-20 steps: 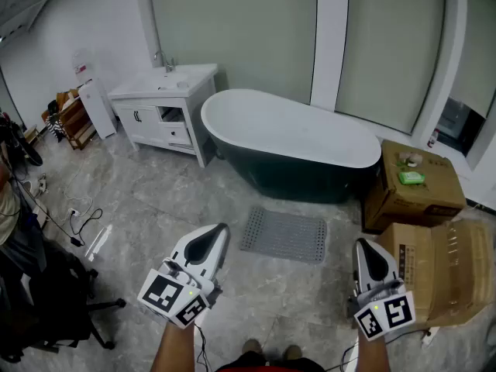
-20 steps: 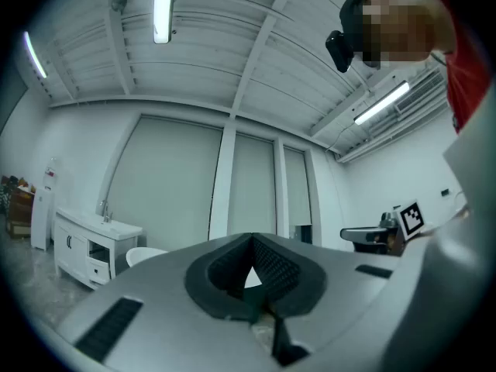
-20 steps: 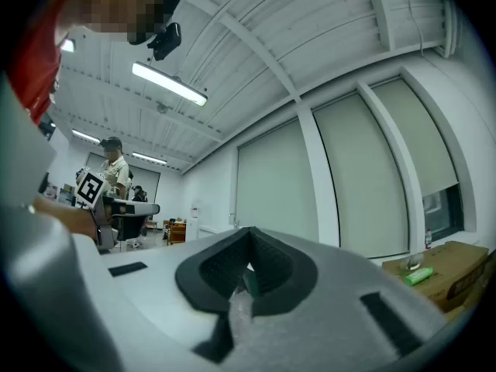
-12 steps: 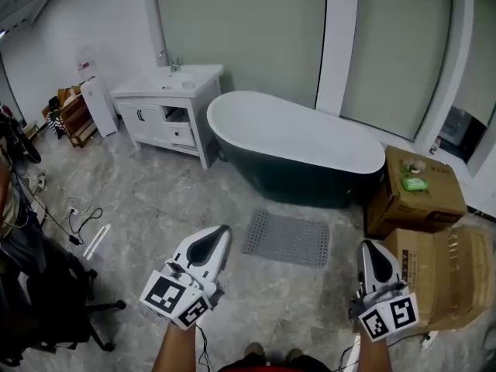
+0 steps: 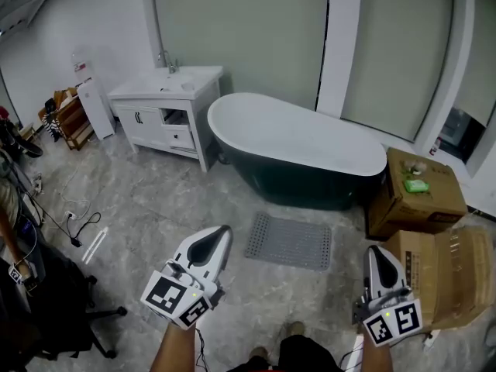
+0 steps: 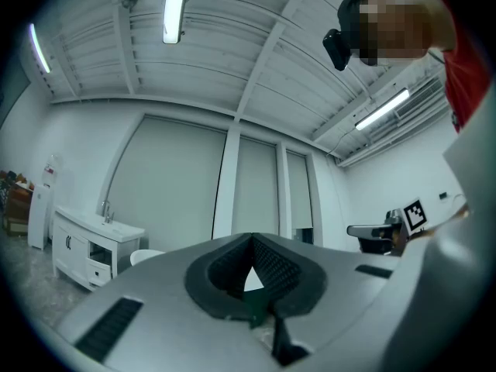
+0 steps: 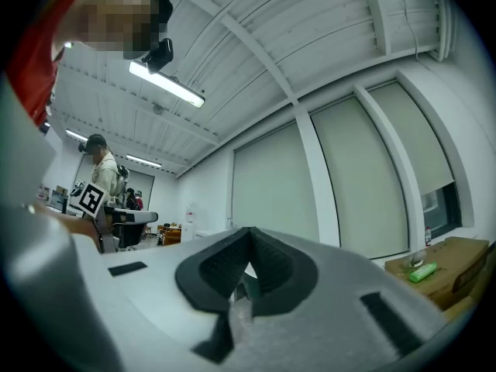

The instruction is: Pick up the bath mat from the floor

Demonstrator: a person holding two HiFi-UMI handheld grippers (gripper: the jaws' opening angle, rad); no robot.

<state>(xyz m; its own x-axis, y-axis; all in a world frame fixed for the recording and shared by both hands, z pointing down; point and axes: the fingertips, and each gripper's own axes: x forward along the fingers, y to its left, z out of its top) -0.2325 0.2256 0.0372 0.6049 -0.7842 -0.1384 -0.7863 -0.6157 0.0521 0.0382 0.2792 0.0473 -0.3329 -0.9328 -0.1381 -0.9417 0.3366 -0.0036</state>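
A grey perforated bath mat [image 5: 289, 241] lies flat on the marble floor in front of the bathtub [image 5: 294, 149]. My left gripper [image 5: 220, 234] hovers well above the floor, left of the mat and nearer to me, jaws shut and empty. My right gripper [image 5: 376, 255] is held at the lower right, right of the mat, also shut with nothing in it. In the left gripper view [image 6: 250, 240] and the right gripper view [image 7: 248, 234] the black pads meet at the tips; both cameras point up at wall and ceiling, so the mat is out of their sight.
A white vanity with sink [image 5: 163, 103] stands left of the tub. Cardboard boxes [image 5: 434, 231] crowd the right side by my right gripper. Cables [image 5: 77, 223] trail on the floor at left near a dark chair [image 5: 54, 308]. A person [image 7: 101, 173] stands in the background.
The view has crept forward a little toward the tub and mat. The right gripper has sunk slightly lower in the picture; the left one has held its place.
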